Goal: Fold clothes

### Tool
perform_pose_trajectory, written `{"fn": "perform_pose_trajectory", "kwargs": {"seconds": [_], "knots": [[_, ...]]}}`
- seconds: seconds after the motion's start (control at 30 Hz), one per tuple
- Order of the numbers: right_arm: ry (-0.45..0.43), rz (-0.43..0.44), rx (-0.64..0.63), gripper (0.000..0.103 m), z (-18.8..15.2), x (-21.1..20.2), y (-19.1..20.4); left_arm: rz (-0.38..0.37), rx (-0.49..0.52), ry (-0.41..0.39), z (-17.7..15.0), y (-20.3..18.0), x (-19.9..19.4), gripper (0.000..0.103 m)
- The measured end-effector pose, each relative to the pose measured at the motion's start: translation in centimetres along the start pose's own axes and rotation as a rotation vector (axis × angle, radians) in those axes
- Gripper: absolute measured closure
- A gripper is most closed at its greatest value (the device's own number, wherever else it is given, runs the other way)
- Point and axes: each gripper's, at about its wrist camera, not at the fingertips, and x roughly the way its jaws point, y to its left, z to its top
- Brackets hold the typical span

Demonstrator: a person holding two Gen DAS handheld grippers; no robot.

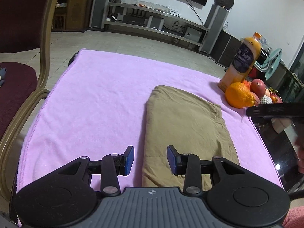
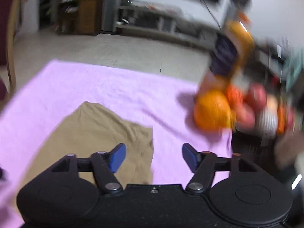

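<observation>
A tan garment (image 1: 186, 125), folded into a rough rectangle, lies on a pink towel (image 1: 95, 95) that covers the table. My left gripper (image 1: 150, 157) hovers over the garment's near left edge, which runs between the blue pads; the jaws are apart and grip nothing. The right wrist view is blurred. There the right gripper (image 2: 154, 152) stands wide open over the right edge of the tan garment (image 2: 95, 129) and the pink towel (image 2: 95, 81), with nothing held.
An orange juice bottle (image 1: 243, 58), an orange (image 1: 239, 95) and apples crowd the table's far right corner. A maroon chair (image 1: 22, 57) stands at the left. A black bar (image 1: 275, 112) reaches in from the right over the dark table edge (image 1: 275, 152).
</observation>
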Motion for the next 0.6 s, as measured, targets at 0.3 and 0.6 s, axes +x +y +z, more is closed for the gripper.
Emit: {"fn": "perform_pose_trajectory", "kwargs": {"seconds": [0.3, 0.6], "knots": [[-0.014, 0.373, 0.422, 0.028, -5.8, -2.3, -6.7, -0.012, -0.043, 0.057, 0.0, 0.3, 1.2, 0.049], [0.14, 0.375, 0.485, 0.049, -8.2, 4.4, -7.9, -0.063, -0.087, 0.168, 3.3, 1.9, 5.9, 0.042]]}}
